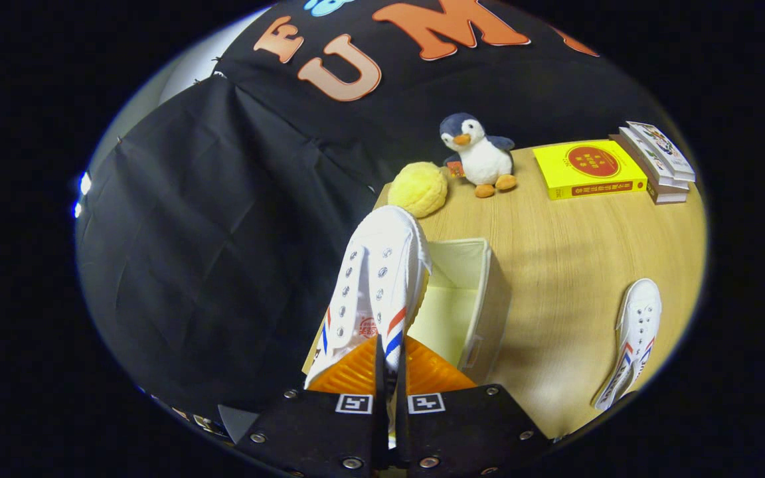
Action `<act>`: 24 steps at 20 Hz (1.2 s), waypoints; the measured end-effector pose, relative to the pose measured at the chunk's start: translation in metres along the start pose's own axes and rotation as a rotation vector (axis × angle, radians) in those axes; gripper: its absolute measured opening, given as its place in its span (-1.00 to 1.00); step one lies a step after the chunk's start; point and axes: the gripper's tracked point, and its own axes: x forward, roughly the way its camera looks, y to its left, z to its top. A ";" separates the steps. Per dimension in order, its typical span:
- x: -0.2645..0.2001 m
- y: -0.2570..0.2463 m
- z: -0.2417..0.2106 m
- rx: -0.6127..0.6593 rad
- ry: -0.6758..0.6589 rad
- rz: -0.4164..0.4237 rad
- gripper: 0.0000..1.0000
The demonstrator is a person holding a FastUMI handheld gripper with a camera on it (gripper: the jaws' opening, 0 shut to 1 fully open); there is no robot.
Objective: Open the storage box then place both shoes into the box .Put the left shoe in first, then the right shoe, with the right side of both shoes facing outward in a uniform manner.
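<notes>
Gripper (389,358) clamps a white shoe (376,279) by its side, held over the open storage box (482,292) near the desk's (568,265) left edge; heel hidden. Second shoe (635,332) at the right edge, probably sole-out.

The gripper (390,372) has two wide flat plates side by side at its base, each fastened with round silver screws near the corners. A small square white tag with a blocky black pattern sits on the inner top corner of each plate. Ahead of the plates, the two fingers (349,375) carry ribbed pads, close together with a narrow gap.
</notes>
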 end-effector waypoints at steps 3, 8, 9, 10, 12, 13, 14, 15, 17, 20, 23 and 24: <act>0.022 0.007 -0.019 0.001 0.048 -0.034 -0.90; 0.051 0.007 -0.039 0.020 0.110 -0.095 -0.90; 0.055 0.006 -0.042 0.030 0.121 -0.108 -0.90; 0.060 0.003 -0.043 0.036 0.129 -0.122 -0.90; 0.067 -0.002 -0.048 0.050 0.149 -0.157 -0.90; 0.067 -0.001 -0.053 0.058 0.160 -0.175 -0.90; 0.070 -0.002 -0.055 0.061 0.172 -0.187 -0.90; 0.071 -0.003 -0.058 0.069 0.189 -0.199 -0.90; 0.074 0.000 -0.066 0.093 0.226 -0.223 -0.89; 0.081 0.003 -0.073 0.113 0.250 -0.220 -0.81; 0.084 0.029 -0.061 0.221 0.242 -0.074 -0.76; 0.082 0.031 -0.058 0.223 0.235 -0.059 -0.63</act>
